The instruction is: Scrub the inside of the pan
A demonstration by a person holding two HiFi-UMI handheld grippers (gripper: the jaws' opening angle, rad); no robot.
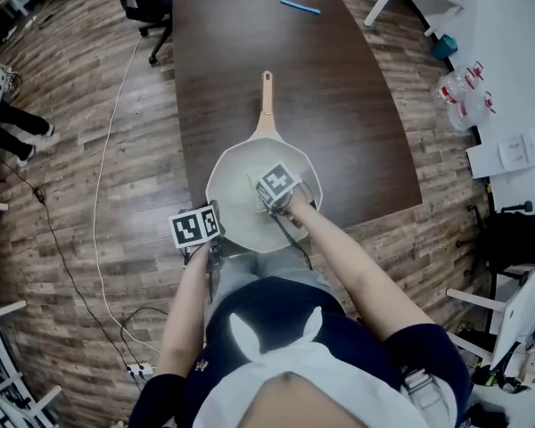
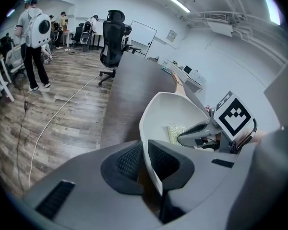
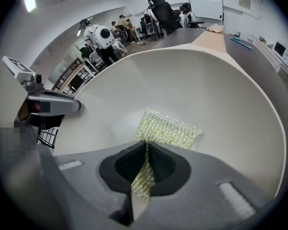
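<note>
**Pan and scrubbing cloth, as held.** You are standing at the near edge of the dark table [image 1: 250, 52], working over the cream pan [image 1: 236, 190]. It is sitting flat on the tabletop with its long handle [image 1: 267, 101] pointing away from you.

*Left gripper* [image 2: 145, 162]: its jaws are pinching the near rim of the pan, one pad inside the wall and one outside, and so are steadying it.

*Right gripper* [image 3: 146, 164]: its jaws are pressed together on one edge of the glittery yellow-green scrubbing cloth [image 3: 170, 128]. The rest of the cloth is lying spread on the pan's inner floor.

*Handling.* The pan is looking rigid and smooth-coated, likely slick under the pads. The rim you are gripping is thin and curved (a narrow purchase, so the pan may pivot on the table if you are pushing hard sideways). The handle, untouched at the far side, is probably offering better leverage, though the rim hold is closer to the work.

The cloth is appearing light, limp and thin. It is folding where the pads are biting it, so pressing downward is likely to matter more than dragging, or it may bunch beneath the jaws.
</note>
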